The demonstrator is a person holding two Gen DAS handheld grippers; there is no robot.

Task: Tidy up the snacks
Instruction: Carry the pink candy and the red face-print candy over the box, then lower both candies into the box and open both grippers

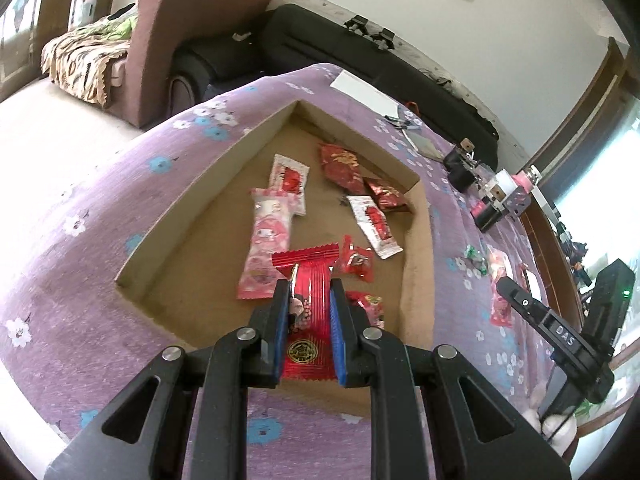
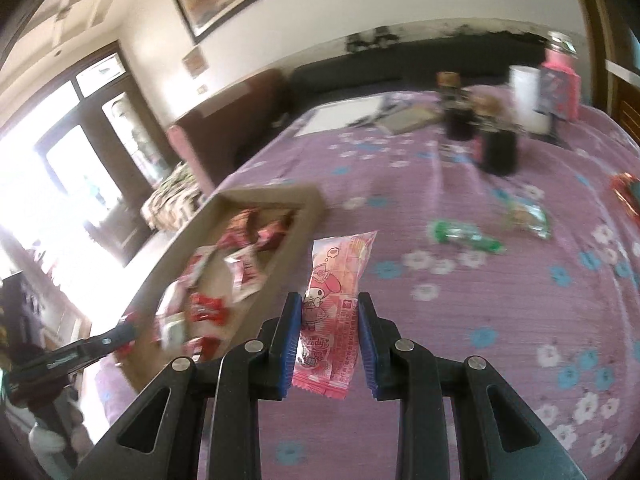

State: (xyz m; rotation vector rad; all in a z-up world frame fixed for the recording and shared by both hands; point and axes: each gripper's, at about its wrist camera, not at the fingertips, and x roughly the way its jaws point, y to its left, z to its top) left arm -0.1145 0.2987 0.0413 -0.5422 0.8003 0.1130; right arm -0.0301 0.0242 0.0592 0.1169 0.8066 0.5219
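Your left gripper [image 1: 310,284] is clamped on a red packet [image 1: 306,300], a long striped foil wrapper with crimped ends and a gold round seal near its lower end; the blue pads press on both its long edges, and you hold it above the near part of the box [image 1: 160,224]. That shallow cardboard box sits on the purple flowered cloth [image 1: 120,184] and already holds several red, white and pink snacks lying loose on its floor. Your right gripper [image 2: 330,300] grips a pink packet [image 2: 334,304] printed with a cartoon rabbit, jaws partly closed against its sides, just beside the box's right wall, over the cloth. Two green snacks [image 2: 466,236] lie farther right on the cloth.
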